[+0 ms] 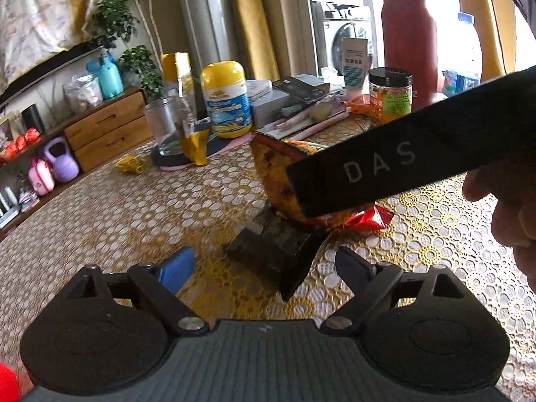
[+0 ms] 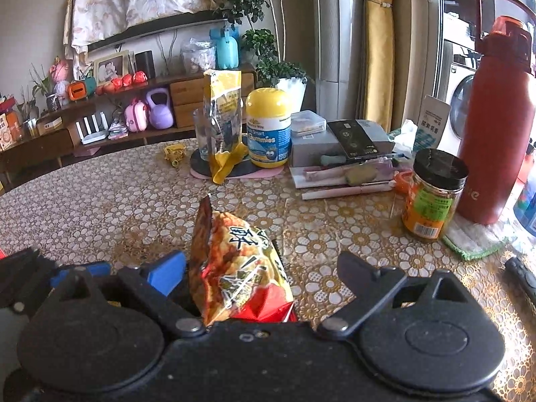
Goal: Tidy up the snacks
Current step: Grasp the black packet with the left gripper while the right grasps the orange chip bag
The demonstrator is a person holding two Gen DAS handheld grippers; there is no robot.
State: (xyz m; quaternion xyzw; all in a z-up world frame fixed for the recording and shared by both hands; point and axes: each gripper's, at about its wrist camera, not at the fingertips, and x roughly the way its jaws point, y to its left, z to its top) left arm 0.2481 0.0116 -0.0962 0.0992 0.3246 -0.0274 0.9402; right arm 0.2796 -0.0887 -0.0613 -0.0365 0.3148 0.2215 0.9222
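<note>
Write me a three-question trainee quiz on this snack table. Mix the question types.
1. True or false: the right gripper is open, with the orange snack packet between its fingers.
2. Which lid is yellow? A) gummies bottle B) orange-labelled jar C) red flask
3. Fill in: the left gripper holds ____.

Key: 1 true; 2 A; 3 nothing
</note>
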